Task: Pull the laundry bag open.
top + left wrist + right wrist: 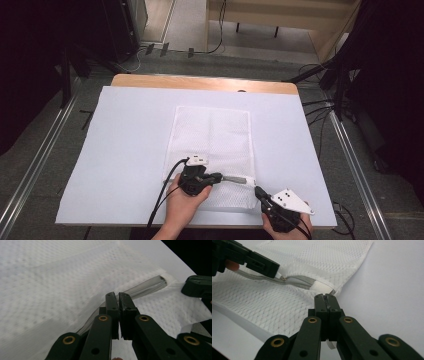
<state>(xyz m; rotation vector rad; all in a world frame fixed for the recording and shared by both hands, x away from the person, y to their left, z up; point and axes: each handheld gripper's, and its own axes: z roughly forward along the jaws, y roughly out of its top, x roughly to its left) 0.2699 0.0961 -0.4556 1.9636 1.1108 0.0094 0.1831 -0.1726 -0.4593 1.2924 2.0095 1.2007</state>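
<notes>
Right gripper (261, 192) sits nearest, at the near right corner of the mesh laundry bag (212, 145), fingers clenched on the bag's white end tab beside the zipper (299, 281). Bag lies flat mid-worktop on the white sheet (125, 150), long side running near to far, zipper along its near end. Left gripper (217, 176) is further left on that zipper line, fingers clenched; in the right gripper view its tips pinch the zipper pull (283, 278). The zipper looks part-open between the two grippers.

Judgement: a zip step is in hand. To do it well, keep the right grip pinned as an anchor so the mesh stays taut, draw the pull straight along the track, low to the worktop, no twist. Risk: mesh bunching under the slider and jamming.
</notes>
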